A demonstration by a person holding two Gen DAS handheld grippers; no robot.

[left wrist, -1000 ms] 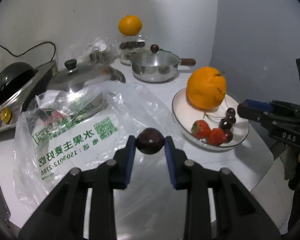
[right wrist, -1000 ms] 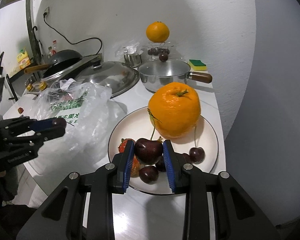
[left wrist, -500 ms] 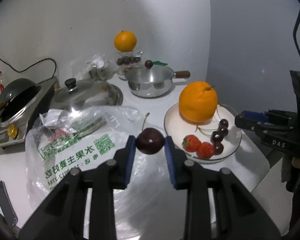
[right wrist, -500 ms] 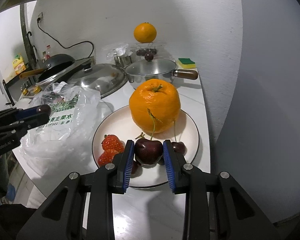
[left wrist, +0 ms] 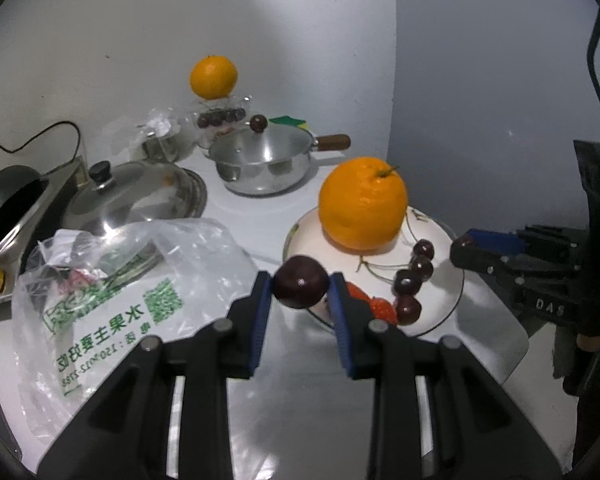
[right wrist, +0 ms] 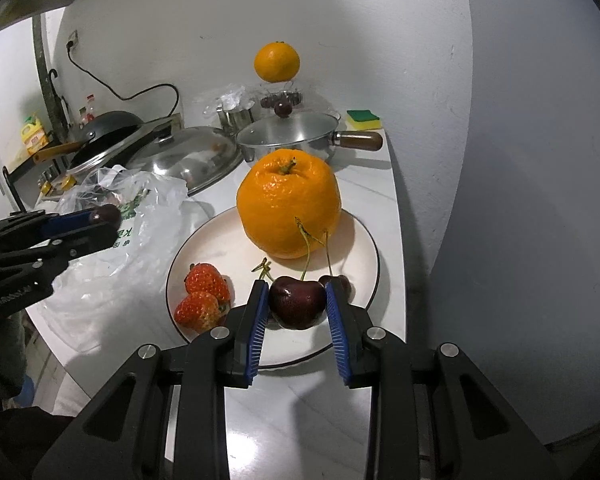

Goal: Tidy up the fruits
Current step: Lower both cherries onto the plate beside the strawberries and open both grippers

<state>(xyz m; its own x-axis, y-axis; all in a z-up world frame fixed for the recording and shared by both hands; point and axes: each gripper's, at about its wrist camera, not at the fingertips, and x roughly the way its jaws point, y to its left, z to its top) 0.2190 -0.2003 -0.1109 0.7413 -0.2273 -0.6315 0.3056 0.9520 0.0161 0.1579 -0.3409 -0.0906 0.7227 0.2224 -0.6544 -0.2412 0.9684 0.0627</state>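
My left gripper is shut on a dark cherry, held in the air just left of the white plate. That plate holds a large orange, several cherries and strawberries. My right gripper is shut on another dark cherry with a stem, over the near part of the plate. In the right wrist view the orange and two strawberries lie on the plate, and the left gripper hangs at the left.
A clear plastic bag with green print lies left of the plate. Behind stand a steel pan with lid, a domed lid, a second orange on a glass container and a sponge. The counter edge runs right of the plate.
The left gripper has carried its cherry to the right, from over the bag to the plate's left rim. The right gripper has drawn back toward the plate's near edge with its cherry.
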